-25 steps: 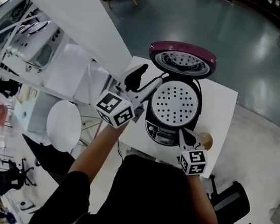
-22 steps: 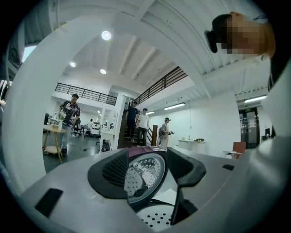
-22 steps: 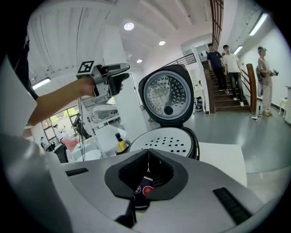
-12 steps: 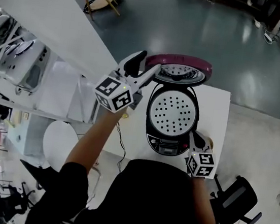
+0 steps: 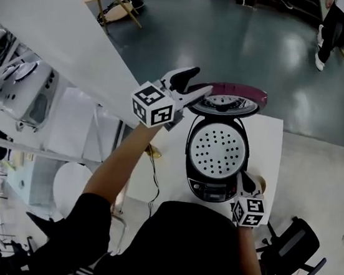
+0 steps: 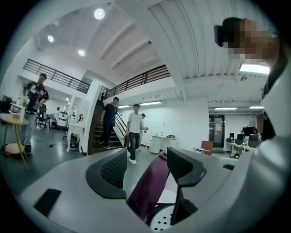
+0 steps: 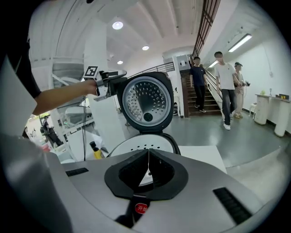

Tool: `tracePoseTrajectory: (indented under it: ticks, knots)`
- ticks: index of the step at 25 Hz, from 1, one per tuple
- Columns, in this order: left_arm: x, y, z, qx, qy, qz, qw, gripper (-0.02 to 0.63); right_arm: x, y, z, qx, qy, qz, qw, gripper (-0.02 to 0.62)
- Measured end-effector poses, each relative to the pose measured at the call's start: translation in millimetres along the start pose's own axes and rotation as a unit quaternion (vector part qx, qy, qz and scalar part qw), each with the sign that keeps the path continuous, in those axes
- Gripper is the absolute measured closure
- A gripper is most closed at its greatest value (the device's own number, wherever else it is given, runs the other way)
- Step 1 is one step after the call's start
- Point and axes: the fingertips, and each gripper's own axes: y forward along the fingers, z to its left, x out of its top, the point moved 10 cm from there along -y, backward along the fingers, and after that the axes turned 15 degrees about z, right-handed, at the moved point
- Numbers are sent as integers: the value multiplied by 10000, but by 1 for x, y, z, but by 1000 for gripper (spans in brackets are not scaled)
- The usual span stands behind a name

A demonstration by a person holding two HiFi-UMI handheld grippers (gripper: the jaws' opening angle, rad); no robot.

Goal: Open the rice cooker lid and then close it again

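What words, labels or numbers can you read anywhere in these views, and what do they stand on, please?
"开" followed by a second character too blurred to be sure of: on the red button at the front of the rice cooker.
Control panel: print too small to read.

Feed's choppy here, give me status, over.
Left claw open, straddling lid rim. Right claw shut, empty, at cooker front. Lid upright, open. Nothing blocking.

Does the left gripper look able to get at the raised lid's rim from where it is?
Likely yes. The left gripper has its jaws apart, with the purple rim of the lid between them; nothing blocks it. The right gripper, shut, sits low at the front of the rice cooker, clear of the lid.
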Motion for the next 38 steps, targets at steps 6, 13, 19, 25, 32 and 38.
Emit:
tracePoseTrajectory:
  ticks: [6, 13, 19, 25, 32, 38]
  knots:
    - [-1, 12, 10, -729, 154, 323, 9967, 351, 4, -8, 3, -479, -311, -14, 9984, 595]
    - [4, 17, 15, -1166, 519, 810, 9885, 437, -4, -10, 9, -599, -113, 83, 9981, 595]
    - [0, 14, 5, -1578, 736, 1105, 9785, 520, -9, -18, 23, -662, -139, 9, 9977, 595]
    - [-4, 10, -8, -1490, 1158, 1142, 9754, 537, -24, -29, 34, -792, 5, 34, 9968, 595]
    - [-12, -1, -32, -1833, 1401, 1258, 9649, 546, -38, -56, 50, -987, 382, -66, 9944, 595]
    - [-29, -7, -59, -1979, 1730, 1345, 9554, 552, -58, -66, 63, -1064, 530, -63, 9929, 595]
